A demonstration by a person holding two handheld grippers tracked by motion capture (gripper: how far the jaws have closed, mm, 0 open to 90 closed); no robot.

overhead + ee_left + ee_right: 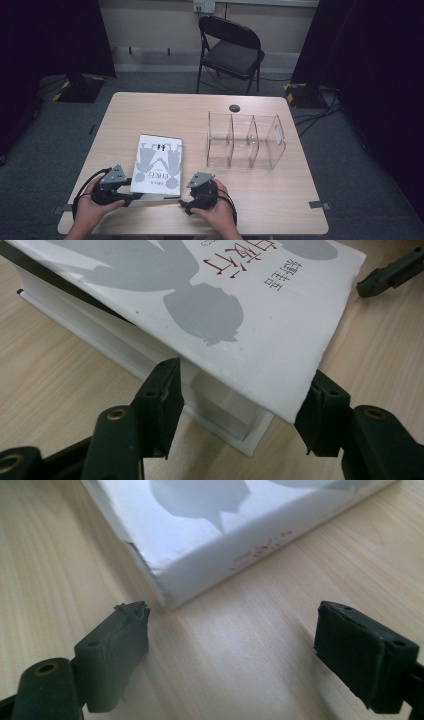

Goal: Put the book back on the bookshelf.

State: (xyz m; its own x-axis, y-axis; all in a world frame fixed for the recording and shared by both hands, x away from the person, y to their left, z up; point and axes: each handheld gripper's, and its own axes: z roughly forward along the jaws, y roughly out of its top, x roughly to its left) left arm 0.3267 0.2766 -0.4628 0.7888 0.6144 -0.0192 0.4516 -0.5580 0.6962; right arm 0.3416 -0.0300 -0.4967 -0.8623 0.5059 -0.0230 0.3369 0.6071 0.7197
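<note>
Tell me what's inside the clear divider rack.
The clear rack stands with nothing in its compartments; the wooden table shows through its walls. Nothing there is covered.

LEFT: my left gripper [131, 196] held low in my left hand [89, 209], jaws part-open and level, straddling a book corner, pads not seen pressing | RIGHT: my right gripper [240, 645] in my right hand [218, 212], jaws spread wide, nothing between them | FOREARMS: both enter from bottom edge
</note>
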